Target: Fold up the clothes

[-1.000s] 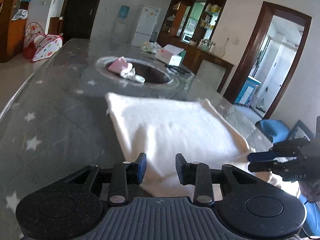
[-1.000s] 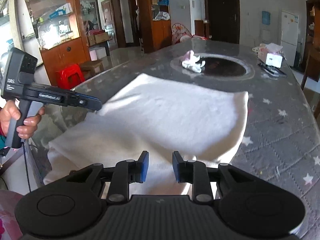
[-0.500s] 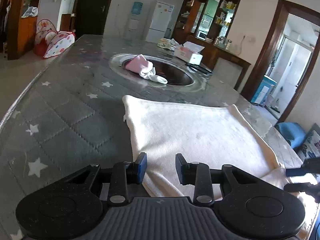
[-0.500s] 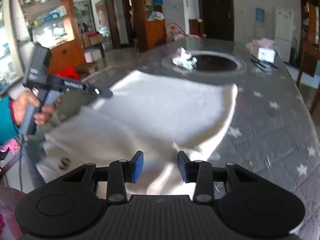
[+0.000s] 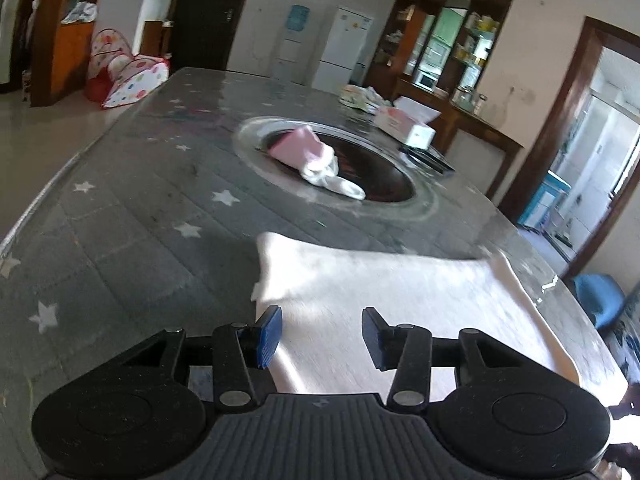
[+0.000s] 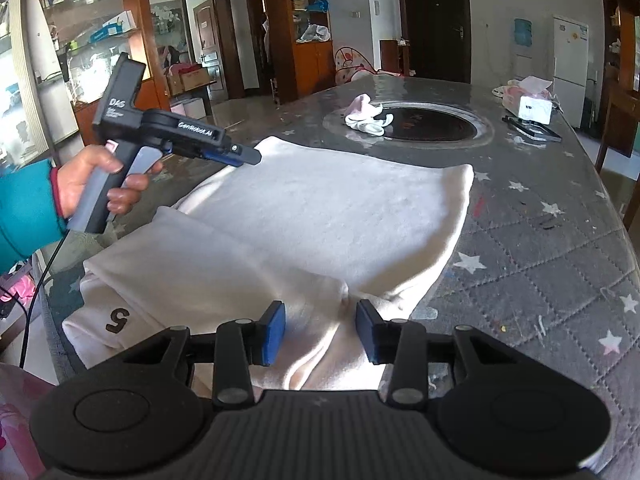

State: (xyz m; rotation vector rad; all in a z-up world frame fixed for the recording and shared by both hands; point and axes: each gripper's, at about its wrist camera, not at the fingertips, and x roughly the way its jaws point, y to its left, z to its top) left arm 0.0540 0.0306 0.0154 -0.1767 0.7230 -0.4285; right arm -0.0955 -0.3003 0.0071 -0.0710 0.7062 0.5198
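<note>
Cream-white cloth — the garment (image 6: 320, 220) you are folding — lies flat on the grey, star-printed table (image 6: 560, 248), its near part doubled over into soft ridges, with a dark figure "5" (image 6: 118, 319) printed on the lower left flap.

Left to right in the right wrist view: your left hand (image 6: 94, 184), in a teal sleeve (image 6: 24, 208), grips the handle of the left gripper (image 6: 250, 158), which hangs over the garment's left edge with its tips pointing right. From this side you cannot see the gap between its fingers. In the left wrist view that same left gripper (image 5: 322, 334) shows blue pads (image 5: 269, 336) set apart and opening, with only the cloth surface beneath them and nothing pinched.

At the bottom centre, your right gripper (image 6: 321, 333) sits low over the bunched near edge of the garment. Its jaws are parting too; a fold of cloth rises into the gap between them, but the pads (image 6: 275, 332) do not press on it.

Farther back, a small pink-and-white cloth (image 6: 366, 116) rests on the rim of the dark round inset (image 6: 432, 124) in the table's middle — well apart from the garment. To the right of the inset stand a tissue box (image 6: 528, 102) and a flat black item (image 6: 532, 128).
</note>
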